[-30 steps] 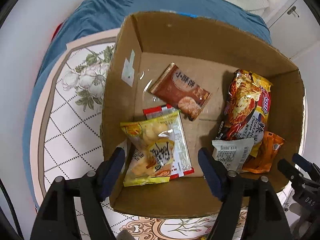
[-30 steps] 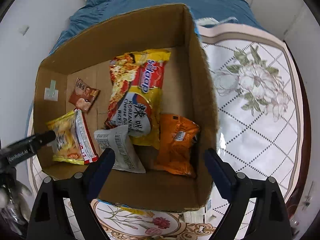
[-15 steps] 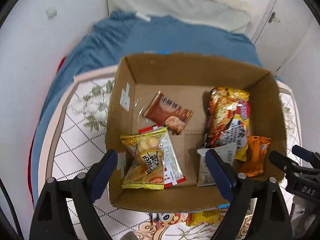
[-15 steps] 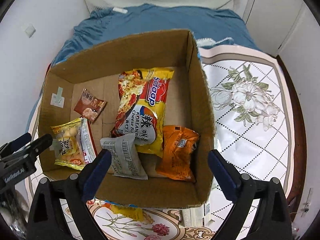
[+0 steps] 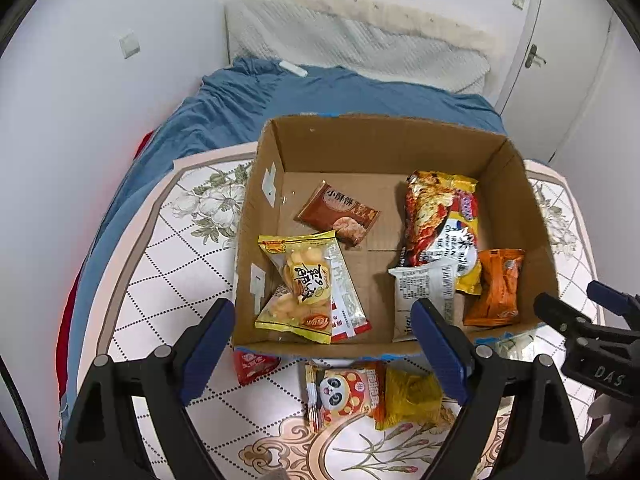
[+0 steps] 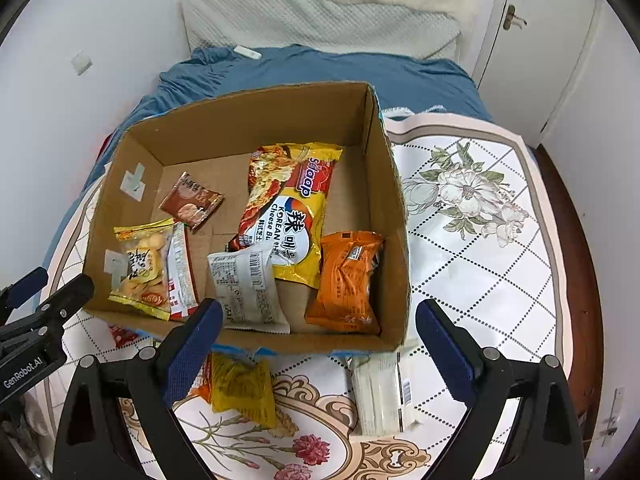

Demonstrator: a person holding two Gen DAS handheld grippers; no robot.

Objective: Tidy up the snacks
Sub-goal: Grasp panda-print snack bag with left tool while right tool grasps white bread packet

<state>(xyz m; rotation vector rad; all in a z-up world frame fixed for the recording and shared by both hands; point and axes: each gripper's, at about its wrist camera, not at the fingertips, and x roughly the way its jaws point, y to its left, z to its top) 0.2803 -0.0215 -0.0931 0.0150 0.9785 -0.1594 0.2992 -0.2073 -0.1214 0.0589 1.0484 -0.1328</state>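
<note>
An open cardboard box (image 5: 256, 216) (image 6: 394, 216) stands on a floral mat and holds several snack packs: a yellow biscuit bag (image 5: 300, 280), a brown pack (image 5: 338, 214), a big noodle bag (image 6: 288, 208), a white pack (image 6: 246, 286) and an orange pack (image 6: 346, 276). On the mat in front of the box lie a panda pack (image 5: 346, 390), a yellow bag (image 6: 242, 388), a red pack (image 5: 254, 362) and a white pack (image 6: 382, 390). My left gripper (image 5: 322, 350) and right gripper (image 6: 318, 346) are open and empty, above the box's near edge.
The floral mat (image 6: 480, 240) lies on a bed with a blue sheet (image 5: 280, 96) and a white pillow (image 5: 360, 44) at the far end. White walls close in on the left; a door (image 6: 532, 40) is at the far right.
Both grippers have pulled back and up from the box. The box looks smaller and the loose packs in front of it have come into view.
</note>
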